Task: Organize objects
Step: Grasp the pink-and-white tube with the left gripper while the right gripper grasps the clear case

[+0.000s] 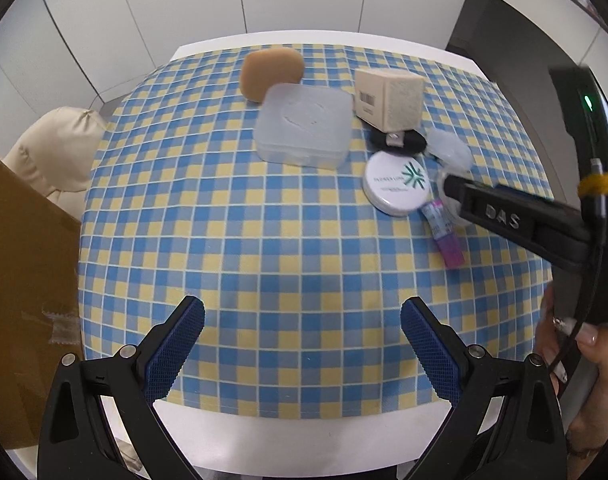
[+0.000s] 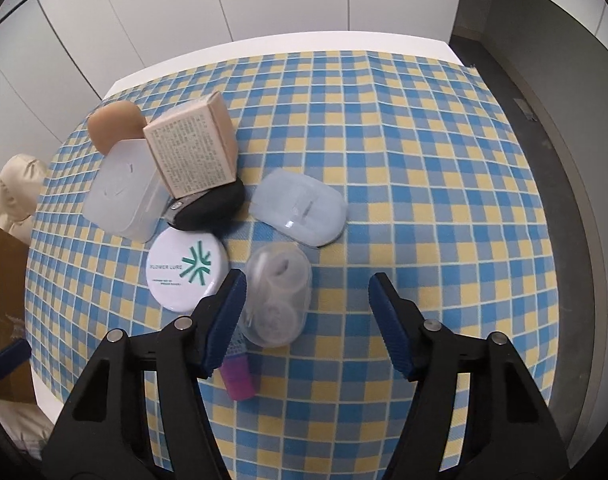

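From the left wrist, the left gripper stood wide open with nothing between its blue pads, over bare checked tablecloth. The objects lay ahead of it and to its right: a frosted square box, a tan sponge partly hidden behind it, a cardboard carton, a black pouch half covered by the carton, and a round white compact. A pink tube lay with its long axis running away from the gripper, its far end under the right gripper, whose other finger could not be seen. A hand was cut off at the right edge.

From the right wrist, the right gripper was partly open and gripped nothing. A clear domed case lay between the fingers, close to the left one, its long axis pointing ahead; contact could not be told. The tube ran under that left finger, its forward end hidden. A frosted oval case lay ahead, lengthwise across the view.
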A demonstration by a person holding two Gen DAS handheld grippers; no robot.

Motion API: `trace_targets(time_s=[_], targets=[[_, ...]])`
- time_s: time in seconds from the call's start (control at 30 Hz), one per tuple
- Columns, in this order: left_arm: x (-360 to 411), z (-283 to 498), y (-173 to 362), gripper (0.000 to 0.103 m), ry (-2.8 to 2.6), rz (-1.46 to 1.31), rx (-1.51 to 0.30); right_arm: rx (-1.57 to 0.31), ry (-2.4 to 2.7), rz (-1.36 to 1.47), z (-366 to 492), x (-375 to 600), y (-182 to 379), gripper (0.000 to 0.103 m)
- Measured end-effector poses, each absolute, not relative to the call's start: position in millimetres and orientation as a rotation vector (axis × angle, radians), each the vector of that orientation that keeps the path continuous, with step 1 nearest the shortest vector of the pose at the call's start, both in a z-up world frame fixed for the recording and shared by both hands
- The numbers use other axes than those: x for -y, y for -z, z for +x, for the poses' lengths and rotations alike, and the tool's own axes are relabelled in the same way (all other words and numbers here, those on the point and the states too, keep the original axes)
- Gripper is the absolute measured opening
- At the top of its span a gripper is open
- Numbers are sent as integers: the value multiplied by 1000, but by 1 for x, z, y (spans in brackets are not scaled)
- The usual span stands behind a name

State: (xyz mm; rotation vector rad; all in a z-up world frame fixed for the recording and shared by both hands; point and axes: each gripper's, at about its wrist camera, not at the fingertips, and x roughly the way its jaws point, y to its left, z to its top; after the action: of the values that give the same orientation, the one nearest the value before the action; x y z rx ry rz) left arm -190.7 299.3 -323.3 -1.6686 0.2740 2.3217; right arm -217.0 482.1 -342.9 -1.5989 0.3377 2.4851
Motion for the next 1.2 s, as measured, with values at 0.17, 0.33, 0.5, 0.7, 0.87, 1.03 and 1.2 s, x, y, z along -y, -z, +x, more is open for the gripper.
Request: trace_targets(time_s=[0.17,0.33,0.5,0.7,0.87,1.03,1.2], targets=[[-303,-183,327,98,-2302,-1688,-292,-189,-2456,-1651,-224,-465,354,62],[-307,-184,327,98,-2297,-1684,-270,-253,-2470,-1633,-209,-478,346,40],[-331,-187,330,98,-2252,-1663,-230,-396,-2441,-1558,-190,-519,335,40],[-380,-190,334,98,-2259,-1441,-372,-544,-2411,-1516,-177,-554,335,40],[-398,-193,350,78,-2176,-1381,-457,-555,-2420,-1513,-172,-565,332,40],[-401,-192,361,78,-2124,-1356,-470,-569,-2439,-1514,-167,-574,328,40],[-414,-190,369,76,-2124,-1276,-594,-584,-2447,-1513,-162,-574,325,40]])
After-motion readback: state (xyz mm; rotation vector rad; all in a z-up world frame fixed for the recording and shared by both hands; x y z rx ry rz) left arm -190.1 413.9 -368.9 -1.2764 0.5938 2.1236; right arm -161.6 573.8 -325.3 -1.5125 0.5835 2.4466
